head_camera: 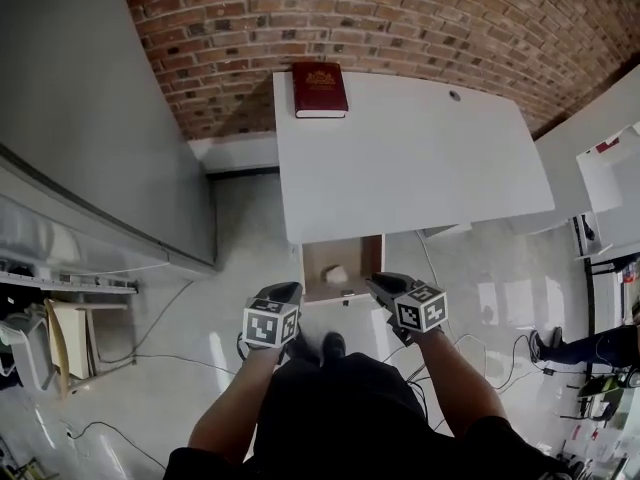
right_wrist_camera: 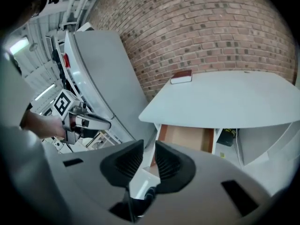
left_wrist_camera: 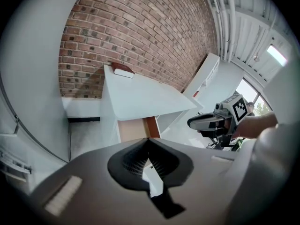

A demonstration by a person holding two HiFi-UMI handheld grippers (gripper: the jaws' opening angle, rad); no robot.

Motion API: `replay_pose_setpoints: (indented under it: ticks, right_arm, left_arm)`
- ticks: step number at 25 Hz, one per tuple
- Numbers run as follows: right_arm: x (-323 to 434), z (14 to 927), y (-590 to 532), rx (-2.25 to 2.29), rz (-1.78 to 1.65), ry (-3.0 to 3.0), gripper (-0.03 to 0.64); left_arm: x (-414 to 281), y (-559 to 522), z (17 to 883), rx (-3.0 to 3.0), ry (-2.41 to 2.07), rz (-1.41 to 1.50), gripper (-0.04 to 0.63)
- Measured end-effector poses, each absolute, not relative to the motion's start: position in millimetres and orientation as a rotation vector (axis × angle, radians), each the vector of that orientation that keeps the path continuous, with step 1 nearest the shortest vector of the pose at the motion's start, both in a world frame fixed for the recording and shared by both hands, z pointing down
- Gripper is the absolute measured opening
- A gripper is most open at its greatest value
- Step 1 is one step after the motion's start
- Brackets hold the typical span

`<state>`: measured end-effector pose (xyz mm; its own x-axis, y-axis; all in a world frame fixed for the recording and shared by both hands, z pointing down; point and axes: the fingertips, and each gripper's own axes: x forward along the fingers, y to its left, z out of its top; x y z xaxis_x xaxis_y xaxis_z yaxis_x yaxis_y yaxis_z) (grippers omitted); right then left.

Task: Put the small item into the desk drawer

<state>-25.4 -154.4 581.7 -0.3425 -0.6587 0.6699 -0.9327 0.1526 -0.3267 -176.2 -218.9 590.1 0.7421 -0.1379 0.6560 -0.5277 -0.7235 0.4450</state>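
A small pale item (head_camera: pixel 335 274) lies inside the open wooden drawer (head_camera: pixel 313 255) that sticks out from under the white desk (head_camera: pixel 410 158). Both grippers hover just in front of the drawer. My left gripper (head_camera: pixel 285 290) is at its left front corner, its jaws touching at the tips (left_wrist_camera: pixel 149 140) and holding nothing. At the right front corner is my right gripper (head_camera: pixel 378 284), with a narrow gap between its jaws (right_wrist_camera: pixel 149 144) and nothing in it. The drawer (right_wrist_camera: pixel 185 137) shows beyond the right jaws, but the item is hidden in both gripper views.
A red book (head_camera: pixel 319 89) lies at the desk's far left corner, against the brick wall (head_camera: pixel 400 18). A grey wall panel (head_camera: pixel 90 118) runs along the left. Cables (head_camera: pixel 150 318) trail on the floor, a chair (head_camera: pixel 65 343) stands at the left, and white shelving (head_camera: pixel 610 178) is at the right.
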Motion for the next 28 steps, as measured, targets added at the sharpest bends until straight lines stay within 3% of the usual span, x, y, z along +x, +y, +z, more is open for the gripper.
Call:
replay_pose_setpoints:
  ticks: [18,28]
  right_arm:
    - [-16,493,-172,1.545,0.897,-2.307,0.035]
    - [55,430,-159,1.462,0.769,-2.553,0.017]
  left_arm:
    - [-158,-217,517,2.453,-0.569,0.746,0.012]
    - [-103,-224,468,2.448,-0.829,0.648,0.012]
